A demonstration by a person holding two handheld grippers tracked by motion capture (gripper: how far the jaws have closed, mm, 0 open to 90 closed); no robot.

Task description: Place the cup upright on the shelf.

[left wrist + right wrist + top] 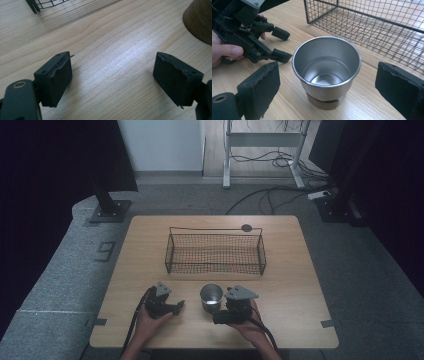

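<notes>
A steel cup (211, 296) with a cork base stands upright on the wooden table (290, 285), near its front edge. In the right gripper view the cup (325, 65) is empty and sits between the wide-apart jaws of my right gripper (327, 82), which do not touch it. My right gripper (215, 310) is open. My left gripper (176, 307) rests open on the table a little to the left of the cup, with bare wood between its jaws (112, 75). The cup's cork base (200, 20) is at that view's top right corner.
A black wire basket (215, 252) stands empty at the table's middle, beyond the cup; its mesh (374, 30) is close behind the cup. A small dark disc (246, 227) lies by the basket's far right corner. Hands hold both grippers from the front edge.
</notes>
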